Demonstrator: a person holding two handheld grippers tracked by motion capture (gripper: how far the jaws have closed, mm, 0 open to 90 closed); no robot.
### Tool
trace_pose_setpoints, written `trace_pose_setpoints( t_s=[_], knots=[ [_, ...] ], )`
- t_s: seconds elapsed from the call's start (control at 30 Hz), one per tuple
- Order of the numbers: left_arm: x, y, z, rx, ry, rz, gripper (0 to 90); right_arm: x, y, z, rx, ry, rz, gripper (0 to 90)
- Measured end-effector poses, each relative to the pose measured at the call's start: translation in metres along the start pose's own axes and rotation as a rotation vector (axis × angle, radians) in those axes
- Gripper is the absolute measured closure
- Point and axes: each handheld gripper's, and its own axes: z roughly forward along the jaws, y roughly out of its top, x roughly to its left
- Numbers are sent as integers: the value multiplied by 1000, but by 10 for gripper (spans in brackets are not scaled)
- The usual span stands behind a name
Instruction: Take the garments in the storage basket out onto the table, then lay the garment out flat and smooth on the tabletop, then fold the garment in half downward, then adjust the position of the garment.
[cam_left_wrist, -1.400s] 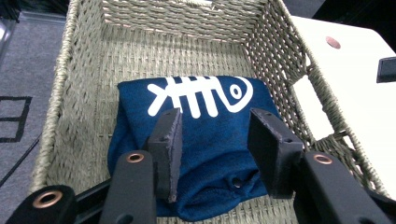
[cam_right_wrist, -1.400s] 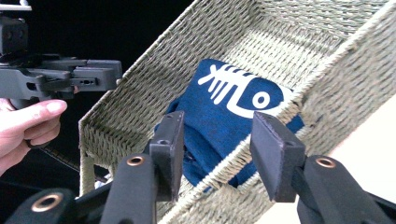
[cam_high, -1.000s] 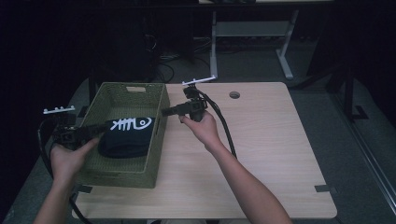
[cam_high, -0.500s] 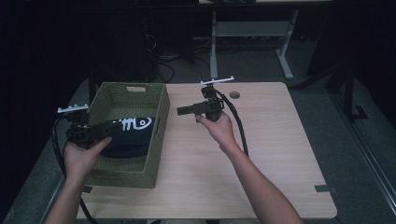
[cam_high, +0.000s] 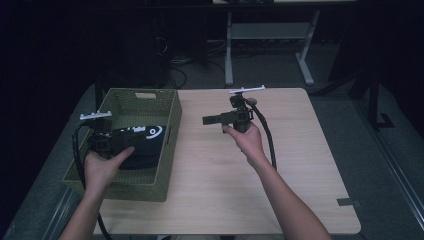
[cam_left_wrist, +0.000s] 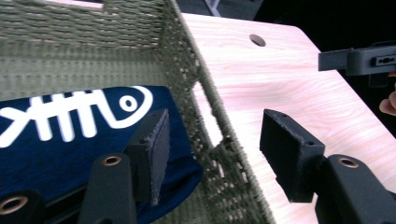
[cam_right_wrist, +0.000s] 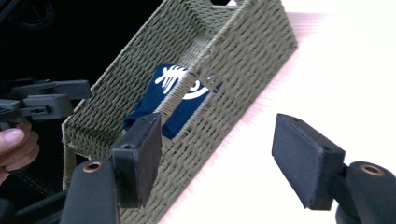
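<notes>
Wood-grain table (cam_high: 280, 175), rectangular woven basket (cam_high: 170, 135)

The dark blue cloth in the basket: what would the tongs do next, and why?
Probably draw both back to rest. The dark blue cloth already lies folded in the woven basket; the left tongs and right tongs have just been opening, nothing between them.

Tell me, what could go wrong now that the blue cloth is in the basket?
1. The left gripper has just been opening, with nothing clamped, but one jaw hangs over the folded navy cloth and could snag it and drag it out.
2. The green woven basket sits at the table's left edge; a bump from that hand might push it off.
3. The right gripper's cable trails across the table and could catch.
</notes>
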Motion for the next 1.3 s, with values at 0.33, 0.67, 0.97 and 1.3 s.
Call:
trace_pose_setpoints(
  t_s=[0.33,0.67,0.97,1.3],
  knots=[
    [-28,2,10,-11,-73,40,361,-19,-13,-25,-16,-33,26,317],
    [-51,-1,26,0,-126,60,347,-37,-29,-50,-33,-63,60,313],
    [-73,-1,46,11,-162,78,339,-51,-42,-70,-53,-78,81,311],
    [-88,-4,64,21,-194,85,326,-65,-53,-86,-72,-94,105,305]
  ],
)
